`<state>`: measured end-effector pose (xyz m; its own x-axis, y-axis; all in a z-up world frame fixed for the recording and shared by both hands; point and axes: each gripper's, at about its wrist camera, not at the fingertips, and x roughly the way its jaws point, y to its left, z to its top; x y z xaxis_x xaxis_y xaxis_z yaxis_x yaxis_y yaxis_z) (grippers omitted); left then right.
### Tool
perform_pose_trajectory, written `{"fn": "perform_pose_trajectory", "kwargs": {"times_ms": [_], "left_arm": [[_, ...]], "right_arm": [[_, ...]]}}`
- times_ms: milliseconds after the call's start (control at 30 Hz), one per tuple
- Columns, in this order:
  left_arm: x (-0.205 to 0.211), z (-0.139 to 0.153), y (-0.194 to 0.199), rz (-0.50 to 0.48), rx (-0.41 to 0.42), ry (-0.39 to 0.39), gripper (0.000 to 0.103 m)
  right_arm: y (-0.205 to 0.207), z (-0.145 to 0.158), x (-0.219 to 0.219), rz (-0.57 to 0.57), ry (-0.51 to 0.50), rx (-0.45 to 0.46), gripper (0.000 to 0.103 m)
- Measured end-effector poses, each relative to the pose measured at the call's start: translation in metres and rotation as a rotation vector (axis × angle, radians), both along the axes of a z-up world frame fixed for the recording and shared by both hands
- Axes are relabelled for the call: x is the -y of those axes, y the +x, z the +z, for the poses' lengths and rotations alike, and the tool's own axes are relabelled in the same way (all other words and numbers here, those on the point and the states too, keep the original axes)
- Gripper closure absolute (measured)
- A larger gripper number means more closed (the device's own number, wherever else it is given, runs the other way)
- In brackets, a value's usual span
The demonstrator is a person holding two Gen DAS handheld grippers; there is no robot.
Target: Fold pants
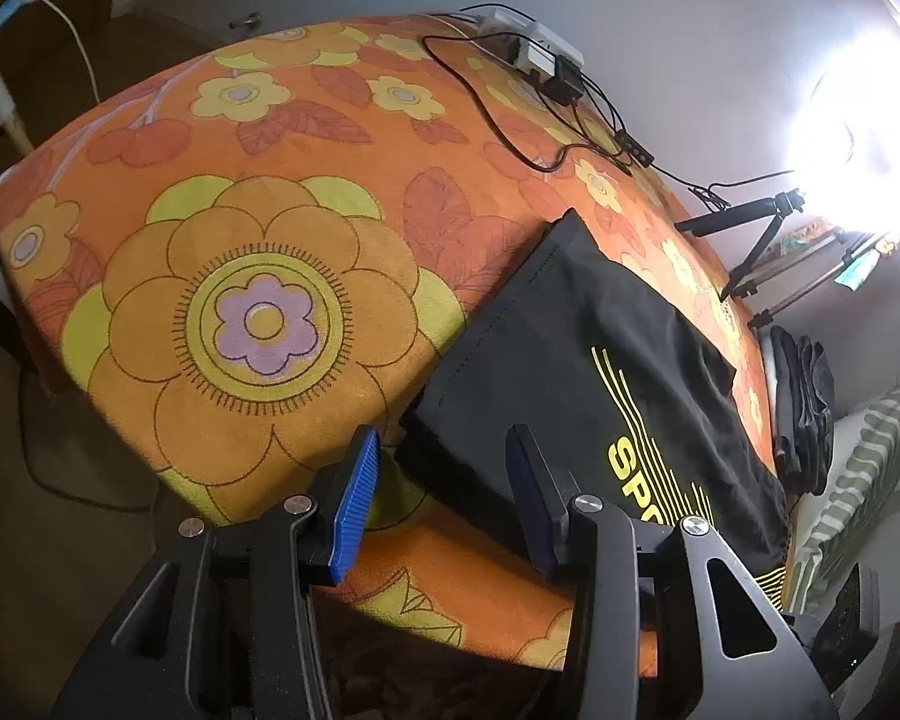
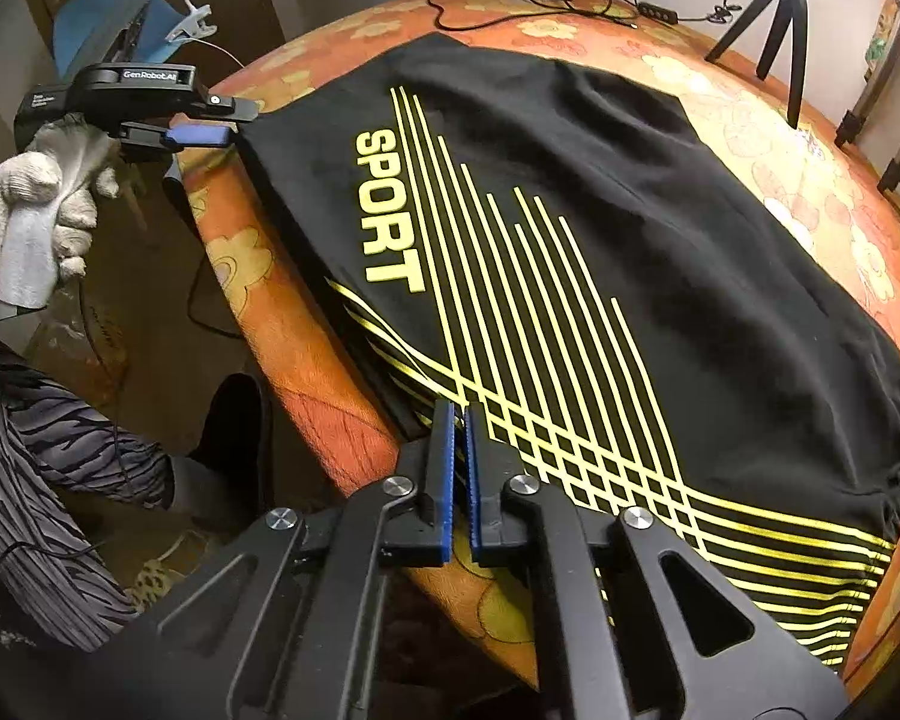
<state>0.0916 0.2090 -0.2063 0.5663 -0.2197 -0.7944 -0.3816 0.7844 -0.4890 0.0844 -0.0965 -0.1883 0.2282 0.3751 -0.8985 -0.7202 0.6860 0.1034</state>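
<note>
Black pants [image 2: 660, 228] with yellow stripes and the word SPORT lie flat on an orange flowered table cover [image 2: 306, 360]. My right gripper [image 2: 457, 414] is shut at the pants' near edge, and striped fabric shows between its blue pads. In the left wrist view my left gripper [image 1: 444, 438] stands open, with a corner of the pants [image 1: 570, 360] lying between and just ahead of its fingertips. The right wrist view shows the same left gripper [image 2: 210, 135], held by a gloved hand [image 2: 42, 204], at the pants' left corner.
A white power strip [image 1: 534, 48] with black cables lies at the table's far edge. A small black tripod [image 2: 774, 18] stands beside a bright lamp. Dark folded clothes [image 1: 804, 408] and a striped cushion [image 1: 852, 480] lie past the right edge. The person's leg [image 2: 48, 480] is at the lower left.
</note>
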Motion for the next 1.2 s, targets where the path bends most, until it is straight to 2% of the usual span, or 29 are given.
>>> {"fn": "perform_pose_trajectory", "kwargs": {"times_ms": [233,333,467,500,533,567,600,633,700,833,867,967,1200], "left_arm": [[0.006,-0.002,-0.001,-0.003,0.004,-0.008,0.061],[0.009,-0.001,0.0,0.005,0.016,0.008,0.061],[0.013,-0.001,0.004,0.004,0.035,0.048,0.064],[0.013,-0.001,0.004,0.008,0.038,0.048,0.067],[0.013,-0.003,0.005,0.006,0.038,0.039,0.077],[0.014,-0.003,0.006,0.007,0.04,0.045,0.084],[0.015,-0.004,0.006,0.004,0.042,0.049,0.086],[0.016,-0.004,0.007,-0.003,0.044,0.046,0.092],[0.019,-0.005,0.007,-0.013,0.048,0.052,0.095],[0.025,-0.003,0.004,-0.026,0.065,0.059,0.097],[0.027,-0.001,0.003,-0.031,0.075,0.058,0.097],[0.034,0.006,0.001,-0.052,0.105,0.075,0.097],[0.044,0.009,0.002,-0.088,0.133,0.079,0.098]], "right_arm": [[0.0,0.001,0.002,-0.007,-0.026,0.006,0.101],[0.003,0.002,0.006,-0.011,0.008,-0.04,0.1],[0.003,0.019,0.007,-0.026,0.065,-0.028,0.099],[0.005,0.025,0.007,-0.037,0.086,-0.026,0.093],[0.008,0.033,0.008,-0.054,0.11,-0.023,0.088],[0.011,0.039,0.007,-0.067,0.129,-0.021,0.074],[0.014,0.047,0.006,-0.08,0.153,-0.019,0.061],[0.019,0.056,0.003,-0.092,0.188,-0.017,0.058],[0.027,0.068,-0.005,-0.103,0.218,-0.022,0.058],[0.053,0.093,-0.043,-0.105,0.277,-0.062,0.055],[0.06,0.097,-0.054,-0.103,0.283,-0.078,0.05],[0.084,0.101,-0.093,-0.107,0.287,-0.133,0.048],[0.13,0.064,-0.184,-0.11,0.197,-0.283,0.048]]}}
